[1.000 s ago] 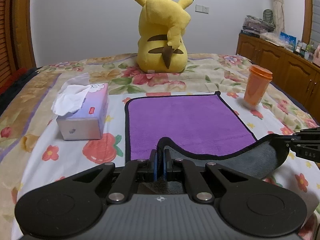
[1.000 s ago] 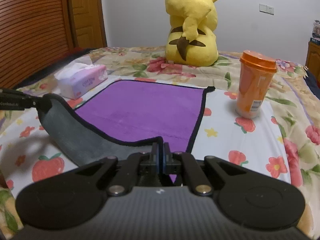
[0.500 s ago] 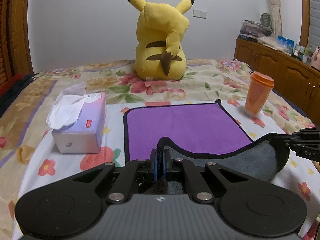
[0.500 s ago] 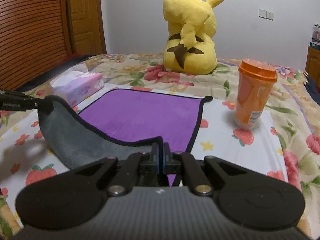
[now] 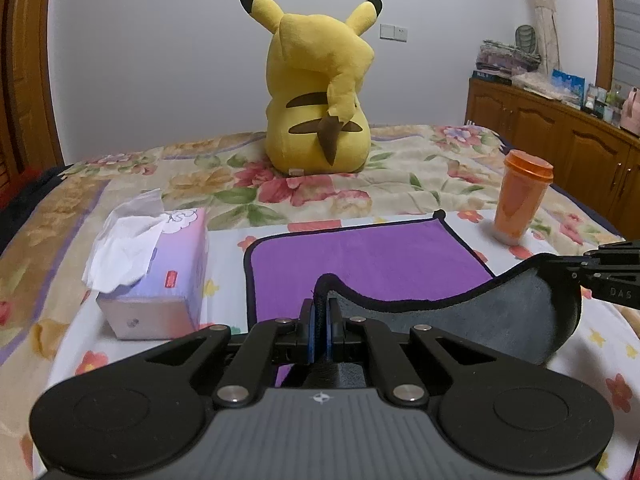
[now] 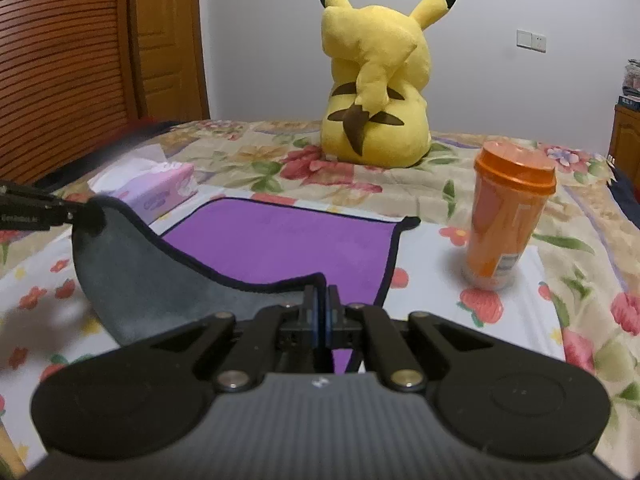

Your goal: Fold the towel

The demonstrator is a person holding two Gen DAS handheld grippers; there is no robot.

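A purple towel (image 5: 360,256) with a grey underside and black hem lies on the floral bedspread; it also shows in the right wrist view (image 6: 288,248). Its near edge is lifted off the bed, showing the grey side (image 5: 480,320). My left gripper (image 5: 319,320) is shut on the near left corner. My right gripper (image 6: 320,312) is shut on the near right corner. Each gripper shows at the side of the other's view, the right one (image 5: 608,276) and the left one (image 6: 36,208). The far half of the towel lies flat.
A yellow plush toy (image 5: 320,92) sits beyond the towel. A tissue box (image 5: 156,280) stands left of the towel. An orange lidded cup (image 5: 520,200) stands to its right. A wooden cabinet (image 5: 560,140) lines the right wall, and a wooden headboard (image 6: 60,60) the left.
Both grippers have risen and moved forward with the towel's near edge. The lifted grey flap hangs higher and covers more of the purple face.
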